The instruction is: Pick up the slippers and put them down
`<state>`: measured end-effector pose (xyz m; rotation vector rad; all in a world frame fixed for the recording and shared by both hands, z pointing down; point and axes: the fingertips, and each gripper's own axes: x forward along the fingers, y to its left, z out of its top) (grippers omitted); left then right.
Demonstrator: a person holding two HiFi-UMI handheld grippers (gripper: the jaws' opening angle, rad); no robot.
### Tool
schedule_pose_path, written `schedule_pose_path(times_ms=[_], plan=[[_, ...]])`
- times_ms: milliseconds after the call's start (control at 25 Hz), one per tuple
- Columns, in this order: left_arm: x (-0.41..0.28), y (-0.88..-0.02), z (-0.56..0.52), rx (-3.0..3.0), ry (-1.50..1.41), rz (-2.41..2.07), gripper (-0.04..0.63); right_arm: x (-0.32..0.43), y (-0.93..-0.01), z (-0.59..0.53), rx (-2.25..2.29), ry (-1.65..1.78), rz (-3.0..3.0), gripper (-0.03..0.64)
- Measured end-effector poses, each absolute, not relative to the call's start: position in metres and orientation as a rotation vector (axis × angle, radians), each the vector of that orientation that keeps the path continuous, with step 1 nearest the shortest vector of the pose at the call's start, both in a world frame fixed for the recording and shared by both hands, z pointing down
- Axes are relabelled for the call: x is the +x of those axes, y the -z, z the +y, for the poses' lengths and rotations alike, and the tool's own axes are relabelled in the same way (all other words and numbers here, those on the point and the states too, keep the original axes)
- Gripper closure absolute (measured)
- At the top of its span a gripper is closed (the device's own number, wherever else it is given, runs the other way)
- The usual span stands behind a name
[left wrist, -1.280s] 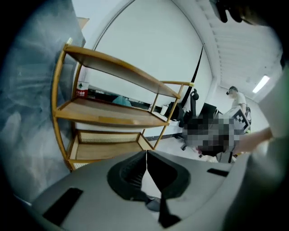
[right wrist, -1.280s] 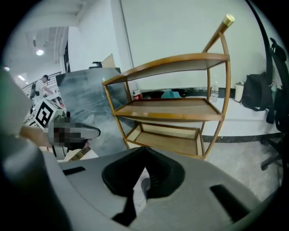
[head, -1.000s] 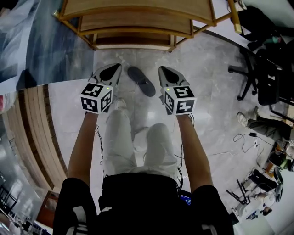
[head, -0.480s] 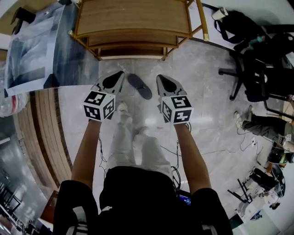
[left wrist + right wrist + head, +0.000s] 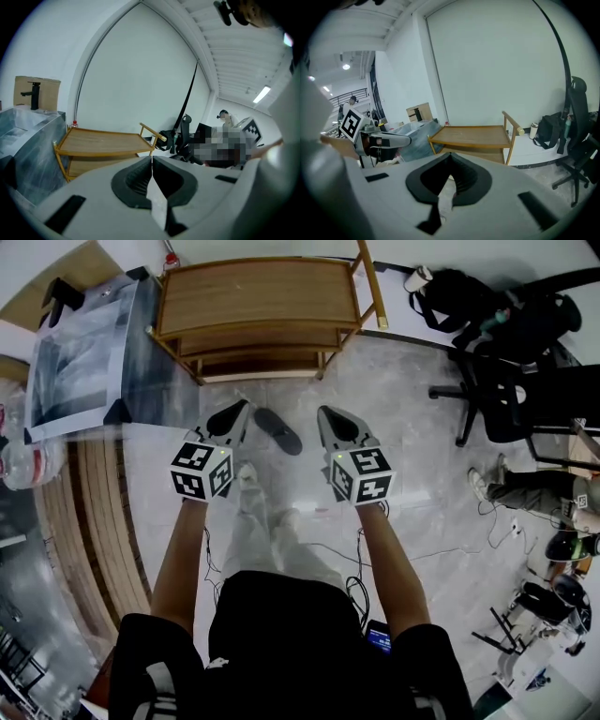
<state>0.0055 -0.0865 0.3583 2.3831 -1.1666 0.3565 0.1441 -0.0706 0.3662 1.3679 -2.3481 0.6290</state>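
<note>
Though unseen by either gripper view, slipper lies on floor.

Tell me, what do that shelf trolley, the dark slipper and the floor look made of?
The trolley looks like light wood or bamboo with a matte finish: warm tan shelves and round rails. The slipper looks like dull dark rubber or foam, though it is too small to be sure. The floor seems to be polished stone or marble-look tile, with grey veining and a soft sheen.
</note>
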Motion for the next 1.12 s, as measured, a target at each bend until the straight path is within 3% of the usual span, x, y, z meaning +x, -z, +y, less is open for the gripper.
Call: schedule_pose_path(times_ms=[1120], plan=[[-0.014, -0.208, 0.075, 2.569, -0.268, -1.378, 0.589, 0.121, -0.222, 0.067, 1.301, -0.343, -2.603, 0.618]])
